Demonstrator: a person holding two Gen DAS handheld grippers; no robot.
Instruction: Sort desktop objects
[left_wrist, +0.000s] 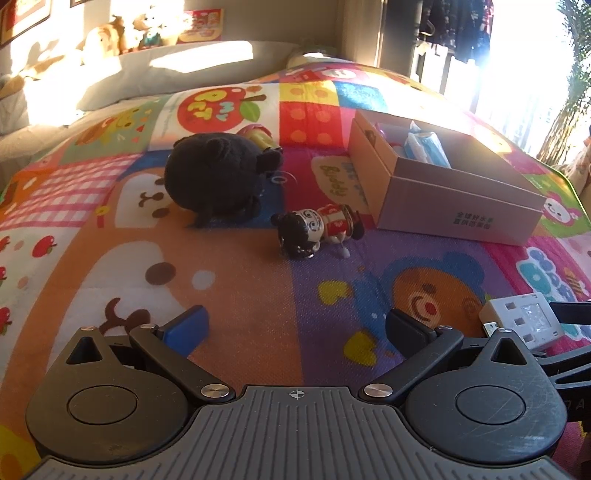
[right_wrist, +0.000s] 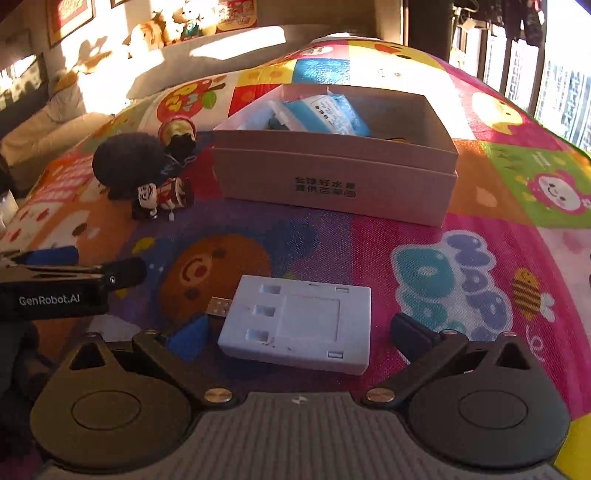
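The left gripper (left_wrist: 295, 328) is hovering over a colourful cartoon play mat (left_wrist: 240, 295), its jaws standing wide apart with nothing between them. Ahead, a small figurine (left_wrist: 317, 230) is lying on its side, with a black plush toy (left_wrist: 218, 177) sitting just behind it to the left. An open cardboard box (left_wrist: 450, 195) is resting to the right, holding a blue-and-white packet (left_wrist: 424, 146). A white plastic device (left_wrist: 524, 319) is lying at the right edge.
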